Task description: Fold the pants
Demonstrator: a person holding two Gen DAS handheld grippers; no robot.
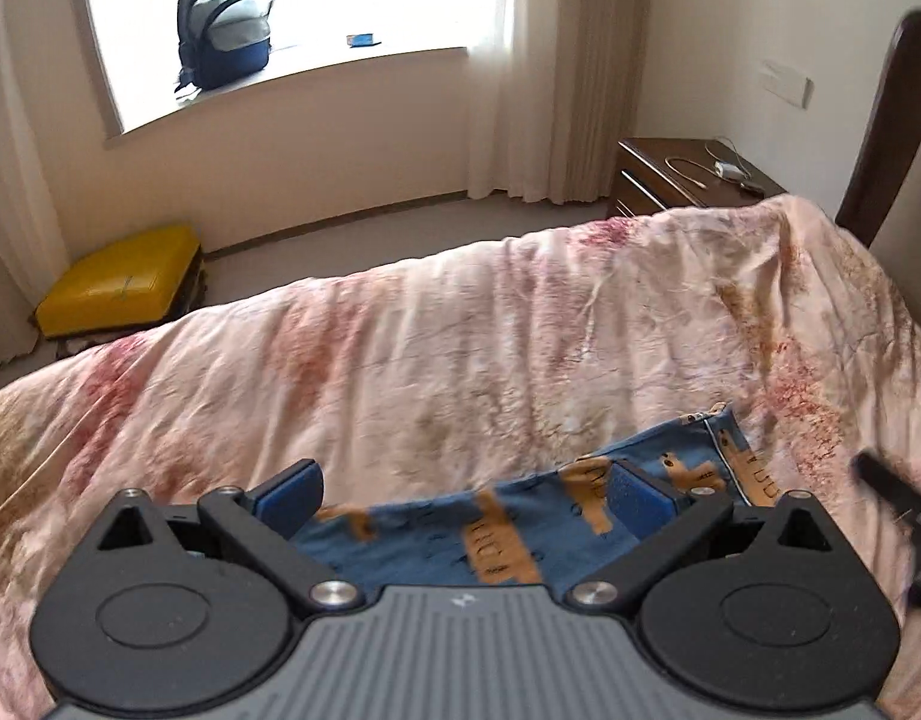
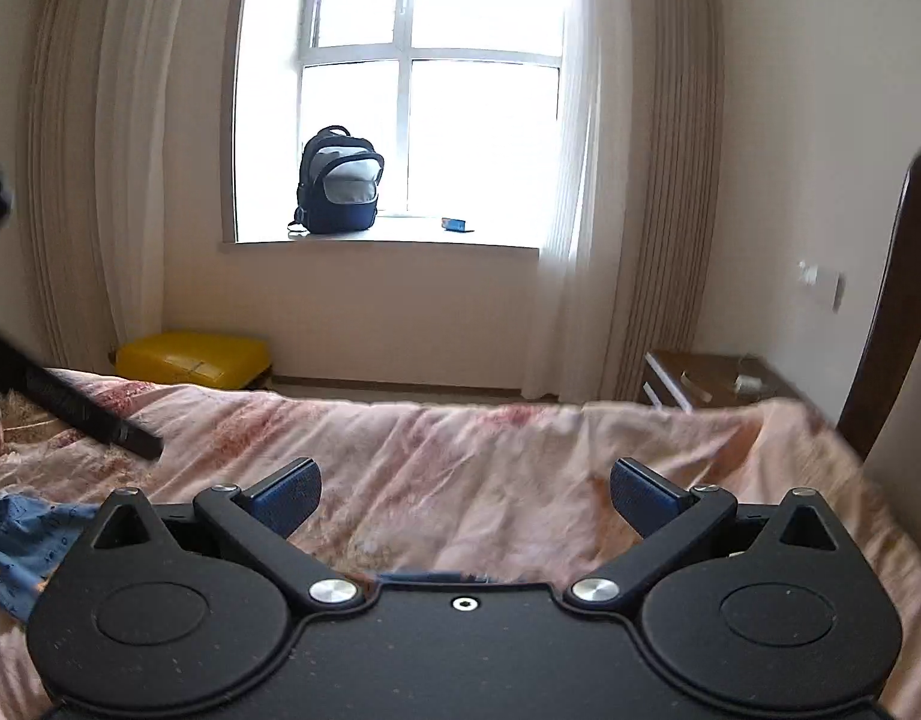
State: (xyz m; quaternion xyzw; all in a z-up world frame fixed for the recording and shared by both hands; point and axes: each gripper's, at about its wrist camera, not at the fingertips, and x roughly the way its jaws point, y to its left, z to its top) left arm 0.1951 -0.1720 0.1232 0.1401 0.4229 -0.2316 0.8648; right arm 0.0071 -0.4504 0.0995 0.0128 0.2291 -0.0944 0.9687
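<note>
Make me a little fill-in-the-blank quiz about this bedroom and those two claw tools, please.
1. The blue pants lie on the ____.
2. The backpack stands on the ____.
3. The left gripper and the right gripper both have their jaws ____.
4. The suitcase on the floor is ____.

Missing words: bed; windowsill; open; yellow

Daylight came from the window; its panes were blown out to plain white in both views, and the backpack on the sill stood dark against the glare; the room was softly and evenly lit, with faint shadows in the creases of the bedspread; fisheye bending curved the walls and curtains; dark corners framed each picture; the edges were smeared with motion blur.
</note>
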